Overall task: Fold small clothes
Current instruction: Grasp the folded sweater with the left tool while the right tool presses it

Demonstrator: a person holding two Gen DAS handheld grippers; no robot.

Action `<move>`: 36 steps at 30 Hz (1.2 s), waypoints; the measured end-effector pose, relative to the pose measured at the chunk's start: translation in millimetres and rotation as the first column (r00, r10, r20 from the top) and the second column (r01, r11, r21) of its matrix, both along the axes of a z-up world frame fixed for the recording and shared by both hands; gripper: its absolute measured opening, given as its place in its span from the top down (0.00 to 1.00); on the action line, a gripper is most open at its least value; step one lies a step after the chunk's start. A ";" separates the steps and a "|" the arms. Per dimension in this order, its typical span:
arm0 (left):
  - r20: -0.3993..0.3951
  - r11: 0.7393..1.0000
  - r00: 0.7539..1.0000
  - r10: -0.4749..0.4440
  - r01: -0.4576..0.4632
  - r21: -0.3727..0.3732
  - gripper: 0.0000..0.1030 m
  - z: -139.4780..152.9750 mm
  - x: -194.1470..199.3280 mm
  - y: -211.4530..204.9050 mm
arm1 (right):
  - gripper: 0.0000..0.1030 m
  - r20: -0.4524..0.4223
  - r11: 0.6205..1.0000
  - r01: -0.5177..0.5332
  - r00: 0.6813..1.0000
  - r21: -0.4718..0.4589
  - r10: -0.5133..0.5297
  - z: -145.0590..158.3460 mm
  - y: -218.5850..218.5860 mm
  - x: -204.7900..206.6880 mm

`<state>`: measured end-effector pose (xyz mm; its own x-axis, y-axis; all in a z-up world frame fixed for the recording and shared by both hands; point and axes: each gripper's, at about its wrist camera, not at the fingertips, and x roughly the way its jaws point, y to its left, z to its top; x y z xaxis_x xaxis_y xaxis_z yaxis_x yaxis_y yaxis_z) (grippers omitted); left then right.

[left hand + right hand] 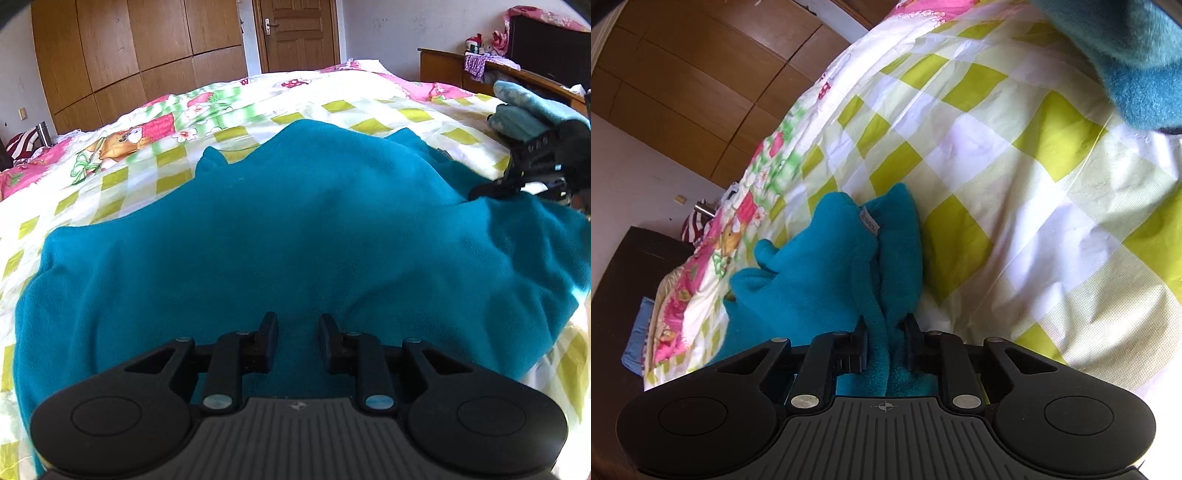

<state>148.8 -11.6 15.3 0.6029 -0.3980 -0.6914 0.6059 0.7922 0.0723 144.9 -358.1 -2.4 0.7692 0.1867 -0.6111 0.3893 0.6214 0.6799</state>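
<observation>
Teal fleece garment lay spread across the near part of the bed, on the checked green-and-white quilt; pink cartoon-print section of the quilt sat further off and to the left. Left gripper hovered low over the near edge of the fleece, jaws parted with a clear gap, teal cloth visible under and between them but nothing pinched as far as the left wrist view showed. Right gripper had its jaws closed down on a bunched ridge of the same fleece, which ran up between the fingers and away from the camera; a small white label showed on the cloth beyond the grip. In the left wrist view this gripper appeared at the far right edge of the garment, held by a hand in a light blue patterned glove, fingertips touching the fleece there. Another mass of teal fleece filled the upper right corner of the right wrist view; could not tell whether it was a lifted part of the same garment or something else. Assessment: the fold looked to be at an early stage. Garment was mostly open and rumpled, no tidy crease or stacked layer visible, outline irregular along the far edge. One edge had been gripped on the right; the left side remained ungripped. Remaining, by my reading: take hold on the left, bring an edge over, flatten, repeat to a compact shape.
</observation>
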 end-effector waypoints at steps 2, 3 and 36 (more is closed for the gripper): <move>0.020 0.999 1.000 -0.006 0.007 -0.037 0.64 7.2 -6.5 7.3 | 0.85 0.035 1.000 0.003 0.999 -0.028 -0.002 26.2 2.6 -5.9; 0.026 0.998 1.000 0.000 0.002 -0.065 0.64 10.8 -9.1 13.3 | 0.85 0.052 0.999 -0.001 0.999 -0.045 0.004 41.7 7.7 -7.1; -0.181 0.839 0.947 0.264 -0.318 -0.441 0.64 -23.2 -2.0 177.4 | 0.57 -0.153 0.683 -0.580 0.800 -0.443 0.580 100.4 381.5 108.9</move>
<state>146.9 165.9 -7.9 0.6735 -0.5037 -0.5410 0.3248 0.8591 -0.3955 253.9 23.4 97.9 0.6003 0.3033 -0.7400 -0.1532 0.9518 0.2658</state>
